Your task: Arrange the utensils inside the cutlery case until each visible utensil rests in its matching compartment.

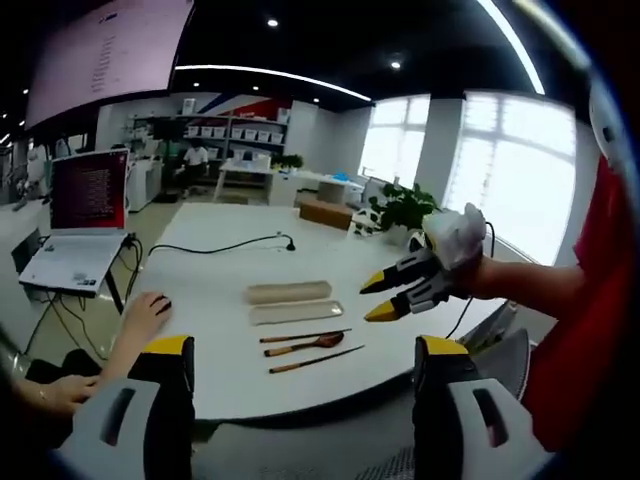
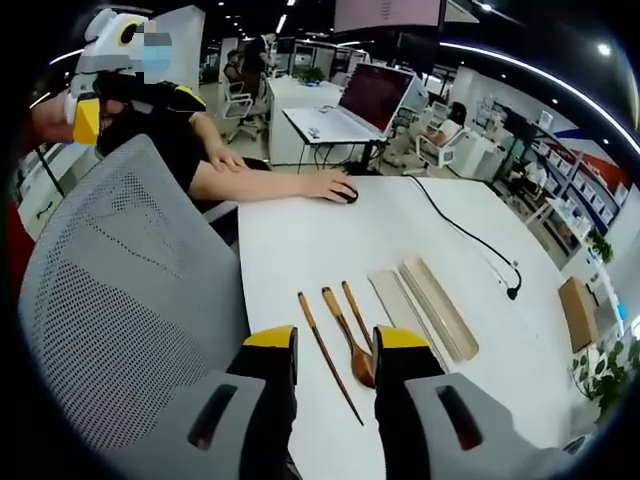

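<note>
On the white table (image 1: 230, 370) lie three wooden utensils side by side: a spoon (image 1: 318, 342) (image 2: 353, 350) between two thin sticks (image 1: 316, 359) (image 2: 322, 350). Just beyond them lies the beige cutlery case (image 1: 290, 292) (image 2: 440, 310), with its flat lid (image 1: 296, 312) (image 2: 393, 300) alongside it. Nothing is inside the case. My left gripper (image 1: 303, 345) is held wide open short of the table edge. My right gripper (image 2: 335, 342) is open and empty above the utensils' near ends. In the left gripper view, the right gripper (image 1: 378, 298) hovers to the right of the case in a white-gloved hand.
A grey mesh chair (image 2: 120, 290) stands at the table's near side. A seated person rests a hand on a mouse (image 2: 345, 195) beside an open laptop (image 2: 370, 95). A black cable (image 2: 470, 235) crosses the table. A cardboard box (image 2: 578, 310) and a plant (image 1: 405, 208) sit at the far end.
</note>
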The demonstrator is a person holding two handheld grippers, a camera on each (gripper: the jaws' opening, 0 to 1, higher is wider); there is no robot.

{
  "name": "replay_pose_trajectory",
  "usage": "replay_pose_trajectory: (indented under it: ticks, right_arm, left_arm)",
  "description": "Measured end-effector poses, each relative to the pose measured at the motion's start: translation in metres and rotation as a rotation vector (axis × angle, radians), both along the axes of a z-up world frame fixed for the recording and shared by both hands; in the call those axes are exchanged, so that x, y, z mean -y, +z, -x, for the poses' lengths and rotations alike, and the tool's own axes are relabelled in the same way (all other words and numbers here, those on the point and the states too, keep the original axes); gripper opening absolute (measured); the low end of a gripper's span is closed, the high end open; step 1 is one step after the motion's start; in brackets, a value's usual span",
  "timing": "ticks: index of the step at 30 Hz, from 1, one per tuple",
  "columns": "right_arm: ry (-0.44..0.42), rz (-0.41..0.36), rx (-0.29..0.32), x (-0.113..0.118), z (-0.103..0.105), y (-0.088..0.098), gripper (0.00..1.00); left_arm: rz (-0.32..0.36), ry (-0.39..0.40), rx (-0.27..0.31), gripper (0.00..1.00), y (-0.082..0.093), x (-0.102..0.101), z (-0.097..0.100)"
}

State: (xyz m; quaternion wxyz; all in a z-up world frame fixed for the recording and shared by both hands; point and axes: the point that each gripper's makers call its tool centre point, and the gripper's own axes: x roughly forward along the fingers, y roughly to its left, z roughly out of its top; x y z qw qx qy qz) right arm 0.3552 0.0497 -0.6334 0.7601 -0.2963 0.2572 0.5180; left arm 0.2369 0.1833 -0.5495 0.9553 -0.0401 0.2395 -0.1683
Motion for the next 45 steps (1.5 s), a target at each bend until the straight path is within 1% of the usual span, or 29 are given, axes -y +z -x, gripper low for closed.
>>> replay_pose_trajectory:
  ticks: [1, 2, 3, 4, 6, 7, 8, 9, 10, 11, 12, 13, 14, 16, 18, 20, 21, 22, 23, 24, 26, 27, 28, 31, 35, 38, 40, 43, 45]
  right_arm:
    - [-0.002, 0.000, -0.002, -0.002, 0.000, 0.002, 0.26]
    - [-0.010, -0.023, 0.016, -0.006, -0.001, 0.010, 0.27]
    - [-0.014, -0.032, 0.023, -0.009, -0.002, 0.014, 0.27]
    - [-0.021, -0.030, 0.018, -0.011, -0.004, 0.014, 0.28]
    - [-0.075, -0.012, -0.006, -0.009, -0.007, 0.013, 0.28]
    - [-0.071, -0.026, -0.001, -0.012, -0.007, 0.014, 0.27]
    - [-0.072, -0.040, -0.001, -0.014, -0.007, 0.013, 0.26]
    - [-0.074, -0.047, -0.008, -0.016, -0.008, 0.010, 0.26]
    - [-0.094, -0.035, -0.033, -0.016, -0.010, 0.003, 0.25]
    - [-0.111, -0.009, -0.038, -0.014, -0.011, -0.001, 0.24]
    - [-0.124, 0.007, -0.018, -0.013, -0.014, -0.002, 0.23]
    - [-0.142, 0.018, 0.002, -0.012, -0.018, -0.002, 0.23]
    - [-0.149, 0.017, -0.008, -0.013, -0.016, -0.003, 0.25]
    - [-0.171, 0.021, -0.033, -0.012, -0.012, -0.006, 0.28]
    - [-0.149, 0.061, -0.027, -0.005, -0.002, -0.012, 0.26]
    - [-0.159, 0.094, -0.012, 0.002, 0.000, -0.020, 0.25]
    - [-0.182, 0.113, -0.006, 0.006, -0.001, -0.024, 0.23]
    - [-0.185, 0.130, -0.015, 0.007, 0.000, -0.026, 0.22]
    - [-0.186, 0.128, -0.020, 0.005, 0.001, -0.027, 0.22]
    - [-0.192, 0.118, -0.025, 0.004, 0.002, -0.030, 0.23]
    - [-0.192, 0.122, -0.044, 0.001, 0.005, -0.036, 0.23]
    - [-0.184, 0.135, -0.043, 0.000, 0.006, -0.040, 0.22]
    - [-0.163, 0.155, -0.039, 0.000, 0.008, -0.044, 0.22]
    - [-0.137, 0.192, -0.037, 0.001, 0.009, -0.055, 0.21]
    - [-0.147, 0.190, -0.059, 0.000, 0.010, -0.062, 0.22]
    - [-0.108, 0.182, -0.067, -0.005, 0.017, -0.068, 0.17]
    - [-0.093, 0.199, -0.068, -0.006, 0.013, -0.076, 0.17]
    - [-0.081, 0.213, -0.086, -0.007, 0.011, -0.085, 0.18]
    - [-0.057, 0.219, -0.089, -0.008, 0.012, -0.089, 0.18]
  left_arm:
    - [-0.018, -0.008, -0.004, 0.93, 0.001, 0.000, 0.001]
    - [-0.031, -0.043, 0.030, 0.94, 0.007, 0.002, 0.001]
    - [-0.032, -0.072, 0.048, 0.94, 0.010, 0.004, 0.000]
    - [-0.033, -0.102, 0.043, 0.93, 0.007, 0.004, -0.001]
    - [-0.035, -0.140, -0.033, 0.93, -0.003, 0.002, 0.001]
    - [-0.029, -0.177, -0.022, 0.93, -0.002, 0.004, -0.002]
    - [-0.026, -0.220, 0.033, 0.93, 0.001, 0.006, -0.008]
    - [-0.028, -0.239, 0.032, 0.92, -0.003, 0.005, -0.009]
    - [-0.031, -0.251, -0.004, 0.91, -0.013, 0.001, -0.013]
    - [-0.025, -0.254, -0.027, 0.91, -0.019, -0.001, -0.016]
    - [-0.006, -0.259, -0.032, 0.91, -0.020, 0.000, -0.019]
    - [0.030, -0.289, -0.018, 0.91, -0.020, 0.004, -0.023]
    - [0.037, -0.303, -0.007, 0.91, -0.020, 0.006, -0.026]
    - [0.017, -0.318, -0.008, 0.91, -0.021, 0.007, -0.031]
    - [0.010, -0.336, 0.034, 0.91, -0.019, 0.010, -0.033]
    - [0.019, -0.340, 0.012, 0.90, -0.025, 0.013, -0.034]
    - [0.044, -0.360, -0.015, 0.91, -0.027, 0.017, -0.031]
    - [0.049, -0.381, -0.008, 0.91, -0.025, 0.020, -0.029]
    - [0.042, -0.402, 0.019, 0.91, -0.023, 0.021, -0.028]
    - [0.032, -0.402, 0.026, 0.91, -0.025, 0.019, -0.028]
    - [0.010, -0.411, -0.015, 0.91, -0.034, 0.016, -0.026]
    - [-0.005, -0.419, -0.022, 0.90, -0.037, 0.015, -0.025]
    - [-0.016, -0.410, -0.013, 0.90, -0.036, 0.012, -0.026]
    - [0.010, -0.375, -0.002, 0.88, -0.034, 0.005, -0.027]
    - [0.035, -0.332, -0.016, 0.86, -0.035, 0.001, -0.025]
    - [0.036, -0.307, 0.000, 0.86, -0.031, 0.001, -0.022]
    - [0.040, -0.296, 0.001, 0.87, -0.031, 0.001, -0.017]
    - [0.014, -0.289, -0.014, 0.87, -0.036, -0.004, -0.011]
    - [0.000, -0.265, -0.023, 0.87, -0.039, -0.009, -0.007]
